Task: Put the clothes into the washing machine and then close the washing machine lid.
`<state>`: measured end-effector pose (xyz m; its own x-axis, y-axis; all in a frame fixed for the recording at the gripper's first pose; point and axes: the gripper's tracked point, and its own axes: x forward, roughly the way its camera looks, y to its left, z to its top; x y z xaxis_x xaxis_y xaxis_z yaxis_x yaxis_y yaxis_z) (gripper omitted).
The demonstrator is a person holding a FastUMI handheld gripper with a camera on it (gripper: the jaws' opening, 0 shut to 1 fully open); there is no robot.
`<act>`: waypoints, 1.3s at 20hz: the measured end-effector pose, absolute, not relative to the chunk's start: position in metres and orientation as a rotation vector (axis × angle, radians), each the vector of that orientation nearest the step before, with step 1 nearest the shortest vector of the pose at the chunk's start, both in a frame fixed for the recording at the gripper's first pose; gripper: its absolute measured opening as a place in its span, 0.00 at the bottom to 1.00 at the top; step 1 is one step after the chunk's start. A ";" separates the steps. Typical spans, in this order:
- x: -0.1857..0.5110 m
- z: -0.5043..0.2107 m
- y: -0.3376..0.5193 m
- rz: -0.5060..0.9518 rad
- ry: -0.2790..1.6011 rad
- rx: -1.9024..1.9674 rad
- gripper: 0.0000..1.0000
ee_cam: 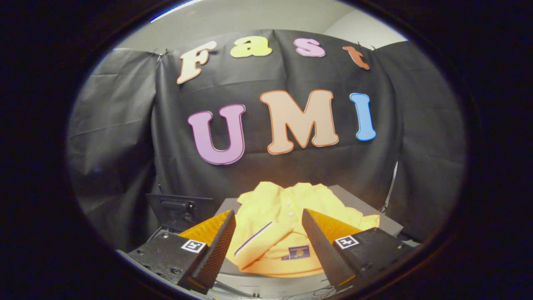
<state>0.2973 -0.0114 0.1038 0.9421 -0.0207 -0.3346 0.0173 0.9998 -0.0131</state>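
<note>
Yellow polo shirt [278, 225] lies crumpled on a grey bench [366, 208], just ahead of the claw [268, 218] and showing between its two fingers. Claw's fingers stand spread wide apart, pinching nothing. Beyond the left finger, a dark washing machine lid [179, 208] stands raised beside the shirt.

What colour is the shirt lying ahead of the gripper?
Yellow shirt, with a thin purple stripe; seen in the gripper view.
</note>
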 end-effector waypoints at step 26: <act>0.290 0.112 0.024 0.061 0.389 0.053 0.02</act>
